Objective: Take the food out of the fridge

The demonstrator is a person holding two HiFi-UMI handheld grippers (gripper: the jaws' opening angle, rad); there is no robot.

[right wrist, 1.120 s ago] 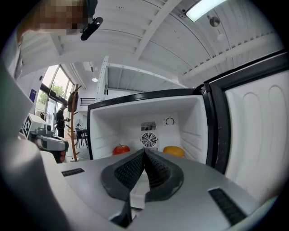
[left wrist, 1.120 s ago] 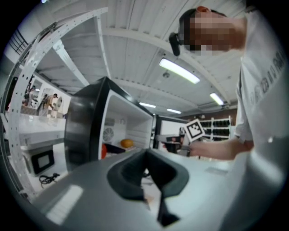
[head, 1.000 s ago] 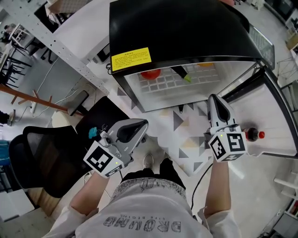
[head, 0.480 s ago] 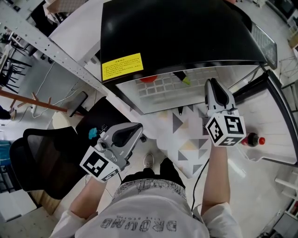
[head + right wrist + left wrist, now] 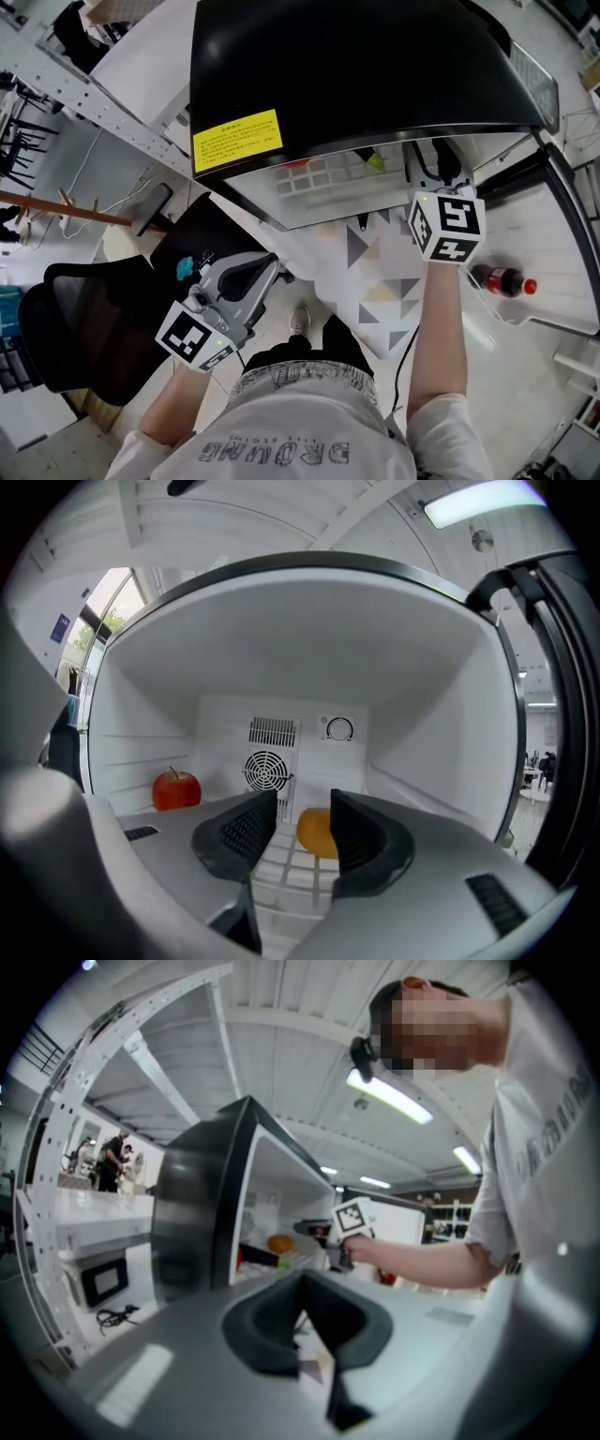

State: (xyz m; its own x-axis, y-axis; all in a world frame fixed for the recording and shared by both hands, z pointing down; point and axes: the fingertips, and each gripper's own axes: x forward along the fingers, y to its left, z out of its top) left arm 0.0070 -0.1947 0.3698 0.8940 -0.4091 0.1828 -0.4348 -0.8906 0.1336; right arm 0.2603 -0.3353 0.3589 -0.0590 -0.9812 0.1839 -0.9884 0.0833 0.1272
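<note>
Reaching into the open fridge point(image 5: 356, 56), the right gripper point(image 5: 302, 810) had just been opening: jaws spread, nothing pinched. The orange point(image 5: 316, 834) sat beyond them, untouched, on the shelf point(image 5: 281, 874), with the apple point(image 5: 176, 789) at its left. No food was out yet. The left gripper point(image 5: 302, 1312) was pressed together, empty, outside the fridge. The head view hid most of the shelf.

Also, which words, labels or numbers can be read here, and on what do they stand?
Yellow label on the fridge top: print too small to read.
Shirt print: upside down, perhaps "DROMG", unsure.
Bottle label: too small.
Marker cubes: patterns only, no words.
</note>
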